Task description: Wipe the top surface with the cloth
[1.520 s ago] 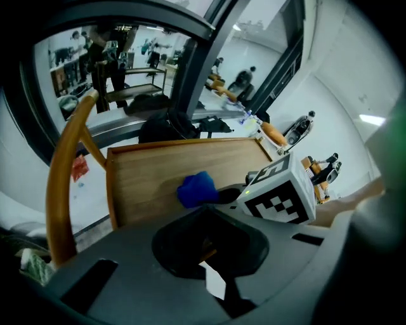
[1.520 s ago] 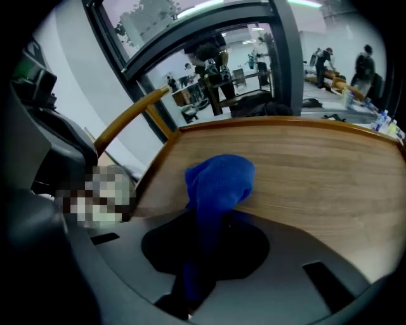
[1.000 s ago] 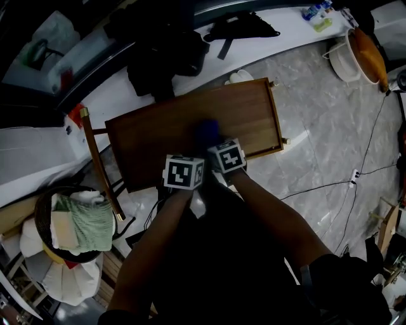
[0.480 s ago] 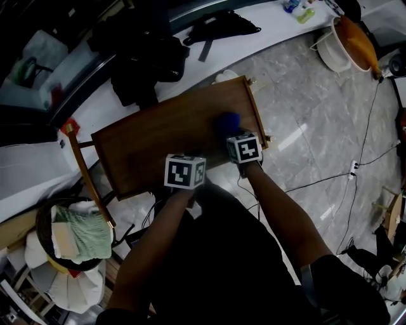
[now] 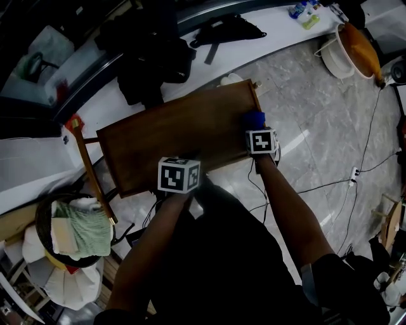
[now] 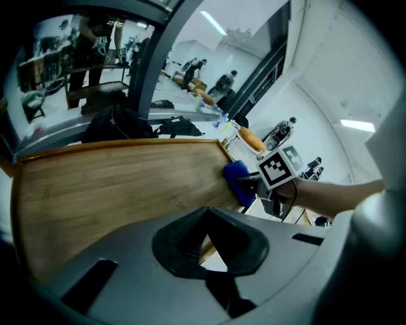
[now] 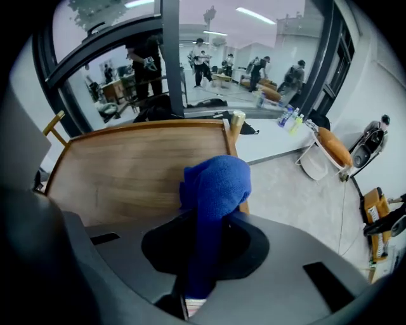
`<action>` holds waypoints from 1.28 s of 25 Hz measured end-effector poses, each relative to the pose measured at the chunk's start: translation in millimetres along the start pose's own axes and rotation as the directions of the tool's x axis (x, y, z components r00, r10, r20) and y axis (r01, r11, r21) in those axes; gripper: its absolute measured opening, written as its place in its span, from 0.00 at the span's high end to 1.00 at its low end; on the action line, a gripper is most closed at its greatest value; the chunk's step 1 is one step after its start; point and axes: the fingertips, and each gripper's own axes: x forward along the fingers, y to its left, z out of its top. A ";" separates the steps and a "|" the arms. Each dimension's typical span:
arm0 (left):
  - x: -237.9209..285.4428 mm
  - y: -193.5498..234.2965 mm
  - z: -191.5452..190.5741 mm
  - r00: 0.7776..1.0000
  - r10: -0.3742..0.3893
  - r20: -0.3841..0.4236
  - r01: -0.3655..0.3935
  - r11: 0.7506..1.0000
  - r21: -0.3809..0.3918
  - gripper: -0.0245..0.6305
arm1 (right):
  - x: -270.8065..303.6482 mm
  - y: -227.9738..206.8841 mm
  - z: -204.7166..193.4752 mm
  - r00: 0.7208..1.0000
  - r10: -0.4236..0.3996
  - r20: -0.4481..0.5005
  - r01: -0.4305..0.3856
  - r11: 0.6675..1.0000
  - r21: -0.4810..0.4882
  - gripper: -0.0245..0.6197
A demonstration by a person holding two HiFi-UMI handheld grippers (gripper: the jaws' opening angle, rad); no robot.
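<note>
We can read no words, numbers or brand names anywhere. The only printed marks are black-and-white square code patterns on the white marker cube (image 5: 179,175) of the left gripper (image 6: 204,244) and on the matching cube (image 5: 261,141) of the right gripper (image 7: 190,279). Labels on the small bottles (image 5: 306,14) are too tiny to read.

The top (image 5: 171,143) is smooth brown wood with visible grain. The cloth (image 7: 216,184) is soft, fuzzy blue fabric. The floor (image 5: 317,108) looks like glossy stone.
</note>
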 end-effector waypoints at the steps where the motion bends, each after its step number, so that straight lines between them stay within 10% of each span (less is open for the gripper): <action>1: -5.6 4.6 -1.3 1.000 0.008 0.008 -0.008 1.000 -0.007 0.95 | 0.4 -4.9 -1.3 1.000 -0.023 -0.002 0.023 1.000 0.002 0.86; 7: -51.0 37.8 -17.3 0.998 0.056 0.036 -0.053 0.996 -0.067 0.95 | -14.9 1.5 3.9 0.998 -0.055 0.037 0.053 0.997 0.049 0.86; 13: -122.5 85.8 -43.1 0.990 0.122 0.065 -0.116 0.989 -0.095 0.95 | -51.8 139.8 14.0 0.974 0.174 0.148 -0.178 0.984 0.013 0.86; 25: -246.0 189.0 -110.0 0.966 0.247 0.072 -0.233 0.959 -0.161 0.95 | -98.7 491.4 -8.2 0.704 0.701 0.112 -0.681 0.712 -0.171 0.86; 32: -263.3 207.6 -129.0 0.968 0.242 0.069 -0.228 0.961 -0.159 0.95 | -83.4 568.9 -35.4 0.706 0.709 -0.005 -0.696 0.692 -0.188 0.86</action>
